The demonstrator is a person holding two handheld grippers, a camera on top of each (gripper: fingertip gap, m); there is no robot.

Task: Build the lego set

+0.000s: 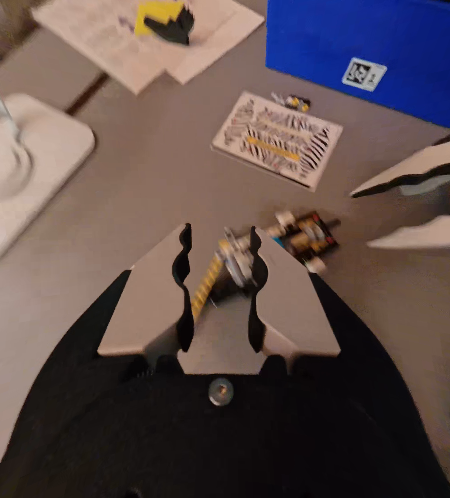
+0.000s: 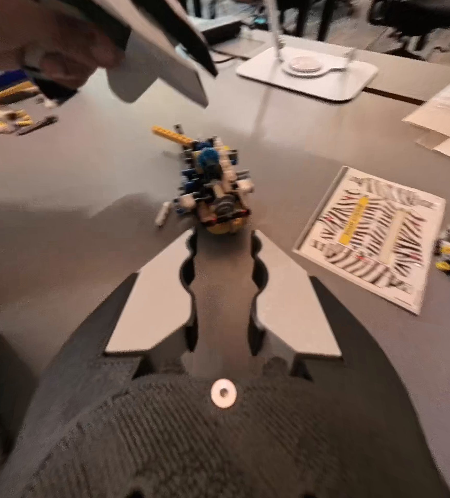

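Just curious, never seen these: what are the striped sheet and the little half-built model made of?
The striped sheet looks like glossy printed paper or sticker film: flat, thin, with a slight sheen. The model appears to be hard moulded plastic: bright solid colours and crisp studded bars, though blur hides detail.

Both jaws parted and empty, the left hand-held gripper (image 1: 220,229) points toward 12 o'clock, as does the right hand-held gripper (image 2: 224,234).

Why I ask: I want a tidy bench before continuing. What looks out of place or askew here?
A small white piece lies loose on the table beside the part-built lego model. The sticker sheet sits askew. Both pictures are blurred; no damage is visible.
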